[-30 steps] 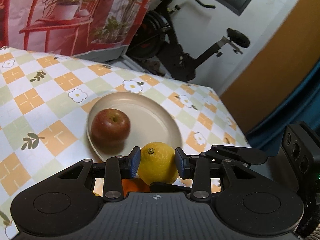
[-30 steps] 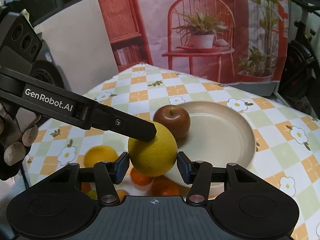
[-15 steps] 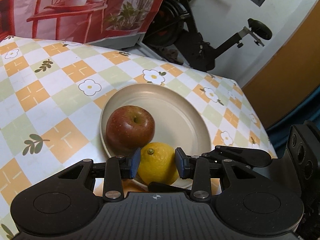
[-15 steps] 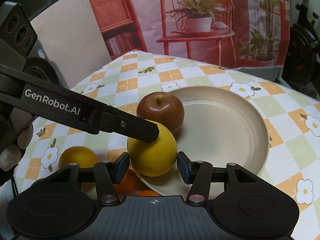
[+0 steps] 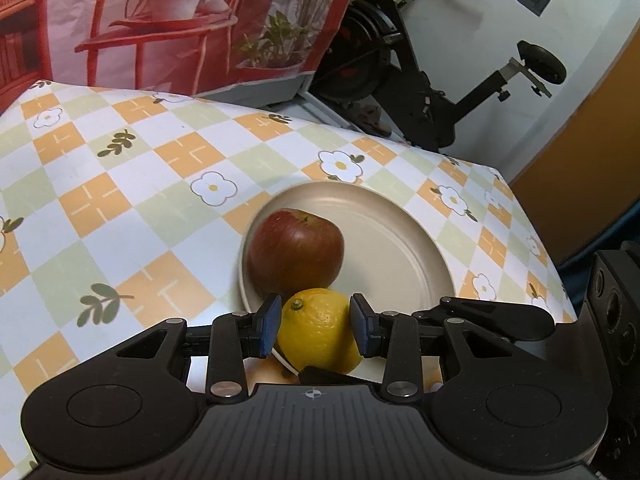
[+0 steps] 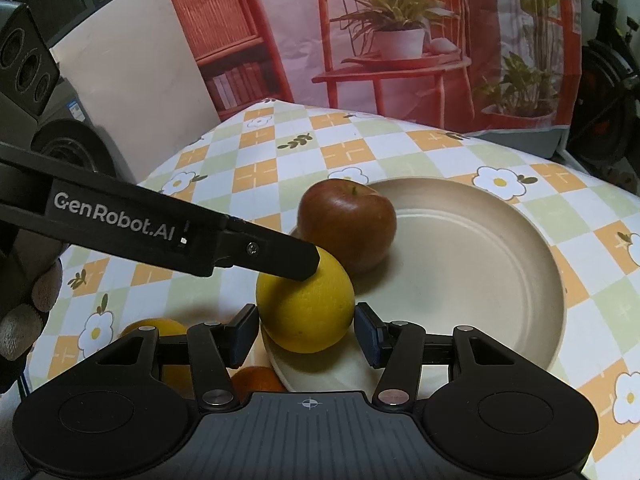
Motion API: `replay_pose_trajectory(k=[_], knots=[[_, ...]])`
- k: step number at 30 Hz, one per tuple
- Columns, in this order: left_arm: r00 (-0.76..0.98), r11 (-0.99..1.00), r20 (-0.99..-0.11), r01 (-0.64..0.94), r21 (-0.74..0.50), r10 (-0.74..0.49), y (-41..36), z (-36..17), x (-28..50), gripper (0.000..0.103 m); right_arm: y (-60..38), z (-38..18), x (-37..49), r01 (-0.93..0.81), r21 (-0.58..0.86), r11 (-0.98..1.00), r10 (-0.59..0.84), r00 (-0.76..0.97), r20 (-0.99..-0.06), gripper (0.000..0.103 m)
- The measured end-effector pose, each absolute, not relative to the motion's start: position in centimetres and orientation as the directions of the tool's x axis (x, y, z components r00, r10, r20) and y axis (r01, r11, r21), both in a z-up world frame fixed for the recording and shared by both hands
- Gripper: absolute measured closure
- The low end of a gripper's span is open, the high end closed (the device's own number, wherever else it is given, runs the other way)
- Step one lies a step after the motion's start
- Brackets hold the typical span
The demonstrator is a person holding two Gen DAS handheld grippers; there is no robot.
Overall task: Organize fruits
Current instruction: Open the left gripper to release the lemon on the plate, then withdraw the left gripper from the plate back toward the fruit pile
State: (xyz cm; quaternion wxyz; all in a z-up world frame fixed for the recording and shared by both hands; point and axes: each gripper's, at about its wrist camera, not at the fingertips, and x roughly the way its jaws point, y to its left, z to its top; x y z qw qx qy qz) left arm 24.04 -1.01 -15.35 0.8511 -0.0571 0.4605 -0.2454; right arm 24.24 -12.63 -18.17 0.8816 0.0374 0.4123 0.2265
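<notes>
My left gripper [image 5: 316, 330] is shut on a yellow lemon [image 5: 320, 330] and holds it at the near rim of a beige plate [image 5: 404, 248]. A red apple [image 5: 296, 252] lies on the plate just behind the lemon. In the right wrist view the lemon [image 6: 306, 306] sits between the fingers of my right gripper [image 6: 306, 334], which stand apart from it on both sides, so that gripper is open. A left finger [image 6: 280, 256] presses on the lemon's top there. The apple [image 6: 346, 224] and plate [image 6: 480, 280] lie beyond.
Another yellow fruit [image 6: 160, 330] and an orange [image 6: 256, 378] lie on the checked tablecloth [image 5: 100, 200] left of and below the plate's rim. An exercise bike [image 5: 420, 60] stands past the table's far edge.
Both grippers have moved forward over the plate with the lemon. The apple and plate now appear closer, and the lemon is lower, at the plate's near rim.
</notes>
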Motion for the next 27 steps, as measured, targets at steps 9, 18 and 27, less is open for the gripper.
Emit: replay_pose_trajectory(k=[9,18,27], knots=[[0.476,0.887,-0.762,0.363,-0.285,-0.439,-1.3,-15.0,24.1,0.063,-12.8,-17.4,23.6,-0.362,0.227,0.904,0.409,0.578,-0.707,0.054],[0.511,0.904,-0.76,0.354,-0.238,-0.401,-1.4,-14.7,23.5,0.063,-16.9,-16.0,19.5,-0.246,0.251,0.936,0.351,0.668,-0.656,0.054],[0.589,0.922,-0.719,0.329,-0.204,-0.37,-0.3,-13.1,21.0,0.064,-19.3,-15.5,14.7,-0.173,0.245,0.954,0.292,0.724,-0.624,0.055]])
